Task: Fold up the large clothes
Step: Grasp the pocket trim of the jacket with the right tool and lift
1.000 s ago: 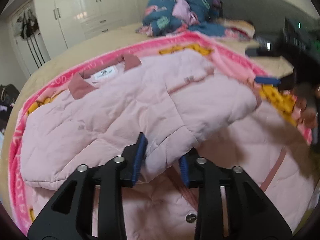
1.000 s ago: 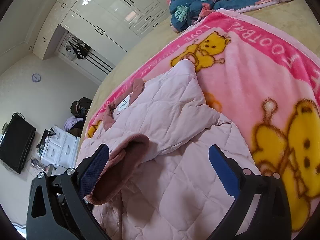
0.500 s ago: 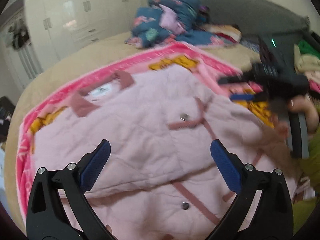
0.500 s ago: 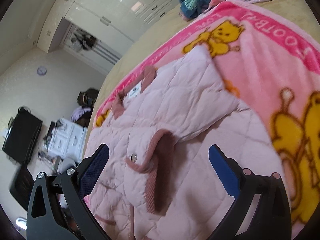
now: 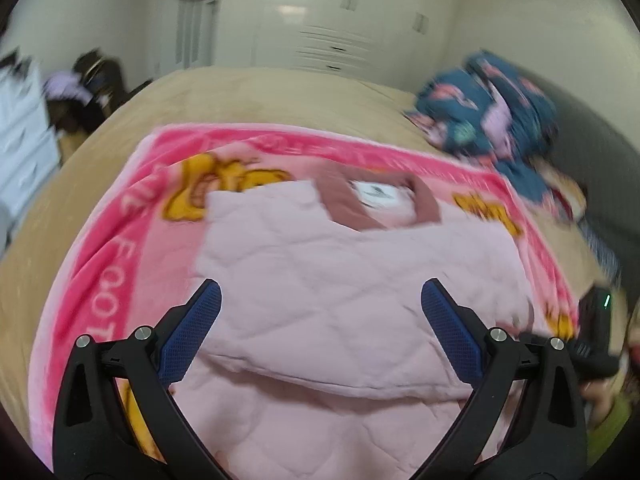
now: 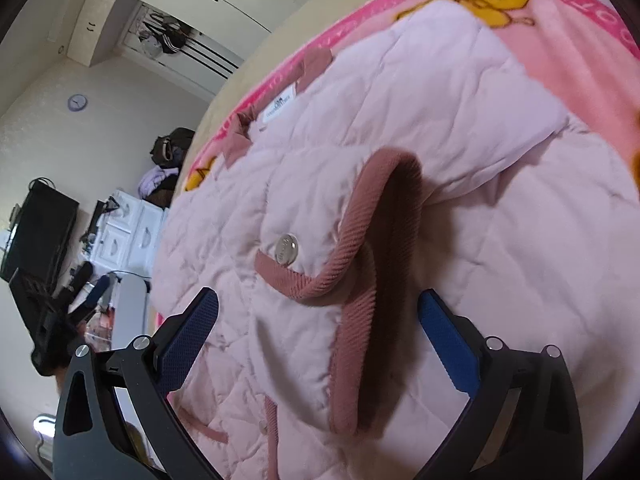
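A pale pink quilted jacket [image 5: 340, 272] lies spread on a pink bear-print blanket [image 5: 132, 220], its dusty-rose collar [image 5: 340, 200] and white label at the far end. One side is folded over the body. My left gripper [image 5: 320, 308] hovers above the folded part, open, nothing between its blue pads. In the right wrist view the jacket [image 6: 460, 128] fills the frame, with a rose-trimmed cuff [image 6: 360, 240] and a silver snap [image 6: 286, 249] lying on top. My right gripper [image 6: 318, 316] is open just above that cuff, holding nothing.
The blanket [image 6: 580, 20] lies on a tan bed [image 5: 260, 96]. A heap of dark blue bedding [image 5: 492, 108] sits at the far right. White wardrobes [image 5: 340, 32] stand behind. White drawers [image 6: 124, 236] and a black screen [image 6: 36, 232] stand beside the bed.
My left gripper let go of the jacket fold, opened wide, and swung up and to the left. My right gripper stayed open and came down closer to the cuff.
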The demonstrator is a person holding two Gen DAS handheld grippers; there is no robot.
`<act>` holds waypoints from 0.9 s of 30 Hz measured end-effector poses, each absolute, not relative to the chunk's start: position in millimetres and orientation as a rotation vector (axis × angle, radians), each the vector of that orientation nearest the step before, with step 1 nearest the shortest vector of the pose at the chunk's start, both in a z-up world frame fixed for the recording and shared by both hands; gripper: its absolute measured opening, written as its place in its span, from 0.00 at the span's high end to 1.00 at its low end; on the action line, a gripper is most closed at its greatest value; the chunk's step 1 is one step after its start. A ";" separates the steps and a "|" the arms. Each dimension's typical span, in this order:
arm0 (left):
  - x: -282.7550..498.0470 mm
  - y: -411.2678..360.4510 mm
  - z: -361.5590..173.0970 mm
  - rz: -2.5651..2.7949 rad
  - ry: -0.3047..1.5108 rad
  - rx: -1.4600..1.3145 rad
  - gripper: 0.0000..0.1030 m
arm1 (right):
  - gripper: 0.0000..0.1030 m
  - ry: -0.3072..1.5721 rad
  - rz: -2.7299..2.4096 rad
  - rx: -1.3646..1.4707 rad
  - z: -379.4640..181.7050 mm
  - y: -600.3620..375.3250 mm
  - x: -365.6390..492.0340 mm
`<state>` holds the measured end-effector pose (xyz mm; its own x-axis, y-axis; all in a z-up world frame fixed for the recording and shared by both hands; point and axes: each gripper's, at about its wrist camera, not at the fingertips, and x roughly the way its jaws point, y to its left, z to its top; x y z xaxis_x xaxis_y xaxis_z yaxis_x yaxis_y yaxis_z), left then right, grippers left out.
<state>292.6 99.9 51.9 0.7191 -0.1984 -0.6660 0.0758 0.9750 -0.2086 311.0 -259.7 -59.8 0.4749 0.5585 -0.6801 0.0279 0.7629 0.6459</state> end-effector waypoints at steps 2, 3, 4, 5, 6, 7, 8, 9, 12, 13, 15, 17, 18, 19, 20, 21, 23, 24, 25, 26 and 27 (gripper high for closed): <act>294.7 122.3 51.1 -0.132 0.751 -0.239 0.09 | 0.04 1.029 0.338 0.636 -61.1 -256.9 311.5; 295.3 130.6 51.6 -0.122 0.745 -0.260 0.09 | 0.04 1.017 0.333 0.634 -61.0 -256.1 310.9; 295.7 136.1 51.9 -0.115 0.740 -0.273 0.09 | 0.04 1.013 0.333 0.629 -61.6 -256.0 311.1; 296.2 142.7 52.2 -0.105 0.734 -0.290 0.09 | 0.05 1.008 0.331 0.620 -61.5 -255.0 310.8; 296.5 147.1 52.4 -0.101 0.730 -0.301 0.09 | 0.05 1.002 0.328 0.613 -62.0 -254.5 309.9; 296.9 152.1 52.2 -0.096 0.724 -0.320 0.09 | 0.09 0.998 0.325 0.607 -62.1 -254.1 310.1; 297.6 156.2 51.6 -0.091 0.720 -0.338 0.09 | 0.16 0.993 0.320 0.598 -61.9 -254.0 310.1; 298.6 159.6 50.6 -0.085 0.719 -0.356 0.09 | 0.21 0.989 0.322 0.592 -61.7 -253.6 310.1; 300.7 167.2 47.0 -0.067 0.721 -0.386 0.09 | 0.61 0.979 0.353 0.567 -58.3 -251.3 312.6; 302.2 168.6 45.6 -0.060 0.722 -0.391 0.09 | 0.72 0.971 0.363 0.551 -54.8 -249.3 311.6; 304.4 171.4 43.0 -0.048 0.728 -0.397 0.09 | 0.80 0.921 0.369 0.476 -37.7 -241.9 309.6; 306.7 175.0 40.9 -0.048 0.729 -0.416 0.09 | 0.83 0.832 0.396 0.395 -5.7 -236.4 309.3; 307.7 176.8 40.4 -0.055 0.728 -0.428 0.09 | 0.83 0.794 0.413 0.355 11.1 -232.8 311.2; 308.9 177.2 39.8 -0.070 0.724 -0.446 0.09 | 0.84 0.768 0.423 0.326 22.3 -230.5 313.5; 310.3 176.6 39.2 -0.080 0.722 -0.458 0.09 | 0.84 0.731 0.434 0.292 37.0 -228.1 317.2; 311.7 175.8 38.6 -0.083 0.722 -0.461 0.09 | 0.84 0.699 0.439 0.264 49.9 -226.3 322.4; 314.9 170.8 36.8 -0.088 0.725 -0.453 0.09 | 0.84 0.661 0.442 0.221 65.6 -225.0 333.0; 316.0 168.5 36.0 -0.091 0.728 -0.447 0.09 | 0.84 0.649 0.439 0.202 70.5 -225.3 340.2; 317.7 164.9 35.1 -0.093 0.732 -0.438 0.09 | 0.84 0.648 0.436 0.193 73.0 -226.1 345.7; 319.3 161.1 34.3 -0.095 0.735 -0.429 0.09 | 0.84 0.652 0.432 0.184 73.9 -225.7 352.7; 320.3 158.7 33.5 -0.098 0.735 -0.423 0.09 | 0.84 0.656 0.428 0.180 72.9 -225.5 358.1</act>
